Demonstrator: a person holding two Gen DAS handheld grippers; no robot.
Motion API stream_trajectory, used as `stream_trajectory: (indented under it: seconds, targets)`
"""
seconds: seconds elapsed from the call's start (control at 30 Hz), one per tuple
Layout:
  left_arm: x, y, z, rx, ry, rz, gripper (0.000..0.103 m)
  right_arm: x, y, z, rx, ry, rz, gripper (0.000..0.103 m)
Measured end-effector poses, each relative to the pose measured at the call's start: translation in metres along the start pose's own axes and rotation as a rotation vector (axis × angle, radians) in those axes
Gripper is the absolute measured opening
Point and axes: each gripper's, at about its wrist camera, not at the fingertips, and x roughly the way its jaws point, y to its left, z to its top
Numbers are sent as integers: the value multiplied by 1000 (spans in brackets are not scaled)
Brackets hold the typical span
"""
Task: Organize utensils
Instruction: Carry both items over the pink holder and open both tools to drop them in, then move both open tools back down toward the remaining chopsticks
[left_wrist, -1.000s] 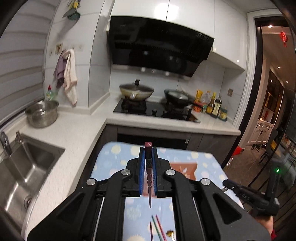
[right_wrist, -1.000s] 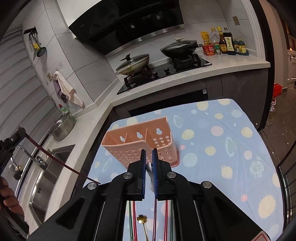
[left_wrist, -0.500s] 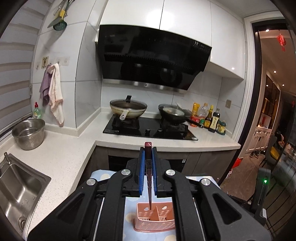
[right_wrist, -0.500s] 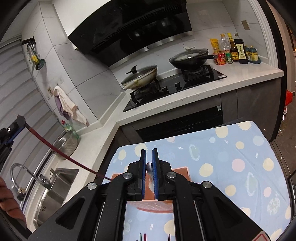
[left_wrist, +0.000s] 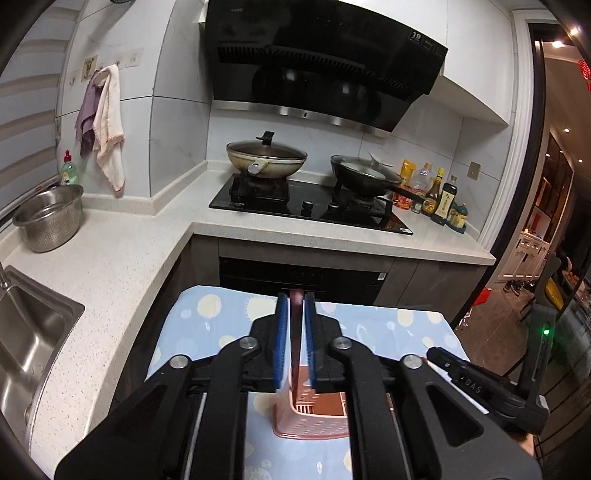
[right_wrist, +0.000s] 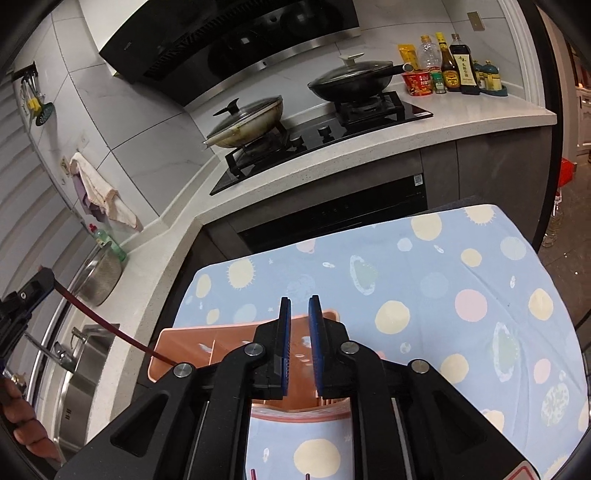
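Note:
A pink slotted utensil holder (left_wrist: 314, 417) stands on the table with the blue spotted cloth (right_wrist: 443, 277). My left gripper (left_wrist: 294, 299) hovers over the holder, its jaws opening. A dark red chopstick (left_wrist: 295, 332) stands blurred and loose between the pads, its lower end down in the holder. In the right wrist view the same chopstick (right_wrist: 110, 328) slants from the left edge into the holder (right_wrist: 192, 339). My right gripper (right_wrist: 299, 306) is above the holder too. Its jaws are opening with nothing between them.
The counter ahead carries a hob with two lidded pans (left_wrist: 266, 158) and bottles (left_wrist: 439, 199) at its right end. On the left are a sink (left_wrist: 29, 332) and a steel colander (left_wrist: 48, 218). More chopstick ends (right_wrist: 253, 474) lie near the table's front edge.
Both grippers moved forward and lower, over the holder. Both pairs of jaws have parted. The spoon handle held in the right gripper is gone from between its pads.

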Motion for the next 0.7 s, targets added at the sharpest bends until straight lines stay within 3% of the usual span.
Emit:
stream_trajectory:
  seconds: [0.1, 0.2, 0.4, 0.7]
  targets:
    - [-4, 1, -3, -14, -13, 25, 43, -7, 1, 0, -2, -11, 3, 18]
    - [-12, 3, -5, -17, -23, 39, 48, -19, 6, -3, -33, -27, -11, 23]
    - [-33, 12, -19, -31, -9, 60, 49, -48, 9, -21, -67, -34, -27, 30]
    - [-70, 27, -88, -58, 91, 84, 49, -94, 0, -86, -122, 23, -79, 31]
